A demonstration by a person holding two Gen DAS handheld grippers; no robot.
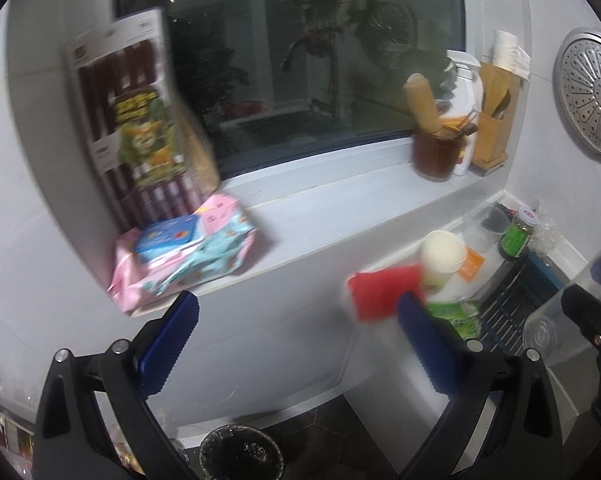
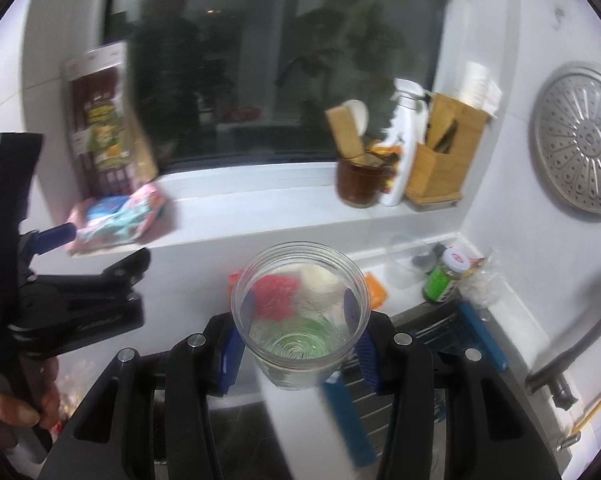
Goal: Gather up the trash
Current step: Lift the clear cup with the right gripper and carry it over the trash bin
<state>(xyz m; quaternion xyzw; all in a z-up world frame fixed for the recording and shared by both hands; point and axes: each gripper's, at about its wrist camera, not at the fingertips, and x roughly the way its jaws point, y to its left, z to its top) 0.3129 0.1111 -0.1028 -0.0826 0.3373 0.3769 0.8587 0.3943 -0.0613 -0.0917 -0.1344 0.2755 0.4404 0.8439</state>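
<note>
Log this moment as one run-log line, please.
right gripper: shut on clear plastic cup | left gripper: open, empty | phase: carrying

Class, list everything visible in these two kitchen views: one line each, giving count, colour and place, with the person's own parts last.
snack box: one, maroon and green, upright at sill's left end
wipes packs: stacked, pink and blue, sill left
brown pot: one, sill right
wooden holder: one, tan, sill right
steamer plate: one, silver, on wall
green jar: one, counter right
paper cup: one, cream, counter
clear jar: one, in right hand-held gripper
left hand-held gripper: open, empty
</note>
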